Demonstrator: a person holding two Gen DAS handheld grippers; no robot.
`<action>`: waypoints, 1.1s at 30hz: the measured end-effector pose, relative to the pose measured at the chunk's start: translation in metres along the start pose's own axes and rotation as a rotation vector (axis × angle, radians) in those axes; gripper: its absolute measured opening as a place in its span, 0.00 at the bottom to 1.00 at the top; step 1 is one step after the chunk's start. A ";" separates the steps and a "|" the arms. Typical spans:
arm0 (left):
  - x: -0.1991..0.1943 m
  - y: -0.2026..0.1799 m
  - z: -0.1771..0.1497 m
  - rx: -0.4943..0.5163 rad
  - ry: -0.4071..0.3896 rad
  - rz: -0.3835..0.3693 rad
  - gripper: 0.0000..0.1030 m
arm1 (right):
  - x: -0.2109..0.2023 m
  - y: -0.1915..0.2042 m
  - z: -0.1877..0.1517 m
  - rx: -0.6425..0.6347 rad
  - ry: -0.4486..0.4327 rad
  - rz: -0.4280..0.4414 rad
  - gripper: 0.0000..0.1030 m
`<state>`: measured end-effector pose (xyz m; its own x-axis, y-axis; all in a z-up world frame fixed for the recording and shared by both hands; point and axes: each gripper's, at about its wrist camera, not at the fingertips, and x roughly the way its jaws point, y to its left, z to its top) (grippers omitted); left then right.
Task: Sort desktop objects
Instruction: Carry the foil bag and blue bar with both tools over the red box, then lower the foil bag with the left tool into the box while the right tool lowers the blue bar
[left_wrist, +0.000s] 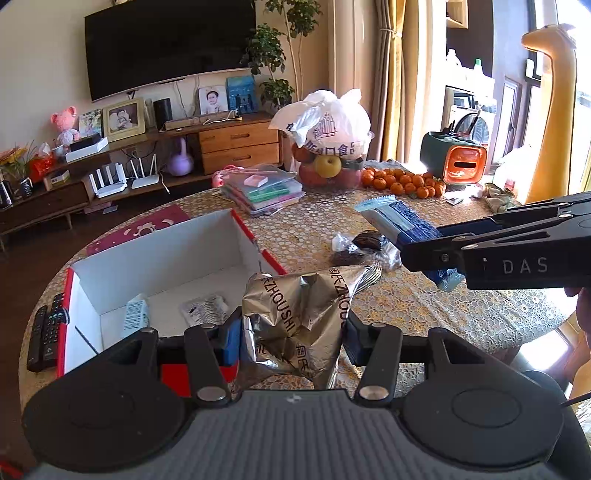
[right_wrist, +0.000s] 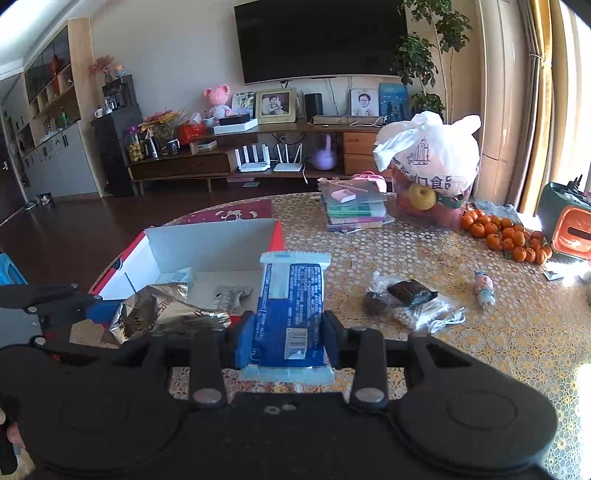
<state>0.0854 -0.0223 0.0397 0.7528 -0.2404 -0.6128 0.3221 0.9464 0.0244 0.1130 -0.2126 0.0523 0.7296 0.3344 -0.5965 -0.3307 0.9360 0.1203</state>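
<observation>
While the left gripper (left_wrist: 291, 328) pinches a foil bag (left_wrist: 299, 317), the right gripper (right_wrist: 288, 339) clamps a blue packet (right_wrist: 288, 302).

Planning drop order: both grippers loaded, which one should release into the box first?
Left. The left gripper holds the silver foil bag right at the red-and-white box. The right gripper, with the blue packet, sits further from it.
</observation>
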 end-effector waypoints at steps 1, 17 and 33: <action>0.000 0.005 0.000 -0.006 0.001 0.007 0.50 | 0.002 0.004 0.002 -0.008 -0.001 0.005 0.37; 0.032 0.082 0.000 -0.066 0.049 0.127 0.50 | 0.049 0.053 0.033 -0.099 0.021 0.106 0.37; 0.092 0.129 0.013 -0.103 0.140 0.161 0.50 | 0.125 0.067 0.044 -0.102 0.115 0.103 0.37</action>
<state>0.2035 0.0751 -0.0028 0.7005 -0.0588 -0.7112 0.1381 0.9889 0.0542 0.2081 -0.1029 0.0207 0.6176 0.4076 -0.6726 -0.4633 0.8797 0.1077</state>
